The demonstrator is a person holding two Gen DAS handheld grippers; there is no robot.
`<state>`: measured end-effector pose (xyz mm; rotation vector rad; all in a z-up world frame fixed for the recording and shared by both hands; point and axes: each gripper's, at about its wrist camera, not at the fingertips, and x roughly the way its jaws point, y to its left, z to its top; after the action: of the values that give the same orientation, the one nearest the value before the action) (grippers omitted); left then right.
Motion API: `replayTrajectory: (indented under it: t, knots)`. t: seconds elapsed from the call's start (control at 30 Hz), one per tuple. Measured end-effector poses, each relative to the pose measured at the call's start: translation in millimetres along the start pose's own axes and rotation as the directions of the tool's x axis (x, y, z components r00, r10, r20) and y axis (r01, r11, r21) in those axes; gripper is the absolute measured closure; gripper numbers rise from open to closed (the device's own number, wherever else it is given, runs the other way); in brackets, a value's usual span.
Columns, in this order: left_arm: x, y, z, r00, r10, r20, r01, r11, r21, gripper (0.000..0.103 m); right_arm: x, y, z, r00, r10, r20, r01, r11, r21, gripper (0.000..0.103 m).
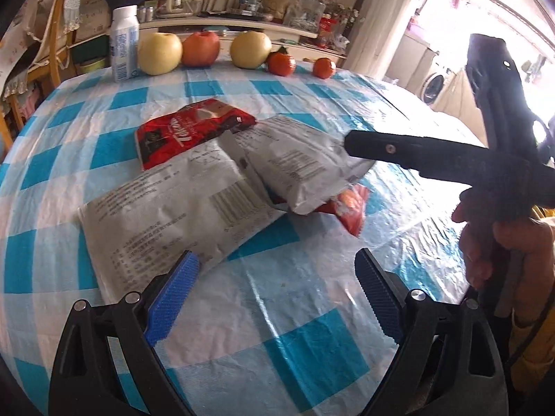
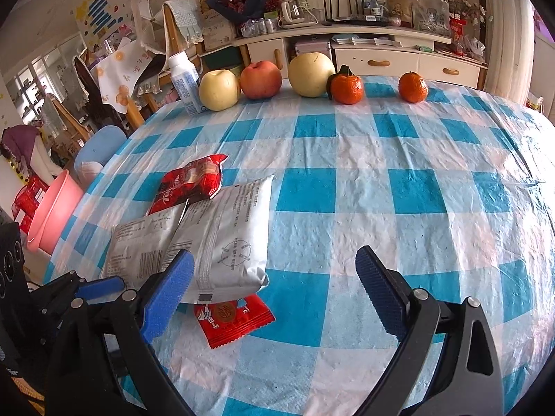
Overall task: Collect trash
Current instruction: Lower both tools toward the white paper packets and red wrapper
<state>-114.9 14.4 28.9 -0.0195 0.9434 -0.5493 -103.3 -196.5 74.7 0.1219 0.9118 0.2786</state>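
1. Blue ribbed pads of the left tongs stand wide apart and hold nothing, above a blue-and-white checked plastic tablecloth.
2. Just ahead of the left pad lies a large silver-white foil packet with a barcode; its near corner is right at the pad tip, though contact cannot be told.
3. Beyond it, a second silver-white foil packet overlaps the first and covers part of a small red sweet wrapper.
4. Farther ahead and to the left sits a red glossy snack wrapper with white lettering.
5. Right tongs are also spread open and empty, their left pad beside the second packet's near edge.
6. Left of the right tongs, past the table edge, stands a pink plastic basin.
7. Along the far edge ahead stand a white plastic bottle, two yellow pears, a red apple and two small oranges.
8. A hand grips the right tool's handle.
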Motion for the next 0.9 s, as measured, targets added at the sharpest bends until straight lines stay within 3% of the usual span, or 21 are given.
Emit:
replayTrajectory:
  t: [0.17, 0.33, 0.5, 0.77, 0.9]
  knots:
    - [-20, 2, 11, 0.991, 0.123, 0.052, -0.129, 0.983, 0.134, 0.013, -1, 8, 4, 0.999, 0.045, 0.019, -0.044, 0.999, -0.017, 0.008]
    - [-16, 25, 21, 0.966, 0.259, 0.026, -0.256, 0.929, 0.268, 0.012, 7, 19, 9, 0.996, 0.093, 0.012, -0.093, 0.995, -0.032, 0.008]
    - [3, 37, 22, 0.962, 0.272, -0.025, -0.245, 0.900, 0.360, 0.012, 20, 34, 12, 0.993, 0.115, -0.011, -0.115, 0.991, -0.073, 0.008]
    - [22, 49, 33, 0.985, 0.148, -0.093, -0.105, 0.925, 0.366, 0.007, 40, 40, 12, 0.994, 0.094, -0.054, -0.100, 0.990, -0.104, 0.008]
    - [33, 45, 33, 0.986, 0.137, -0.098, -0.087, 0.913, 0.399, 0.004, 49, 46, 11, 0.994, 0.082, -0.074, -0.091, 0.987, -0.128, 0.008]
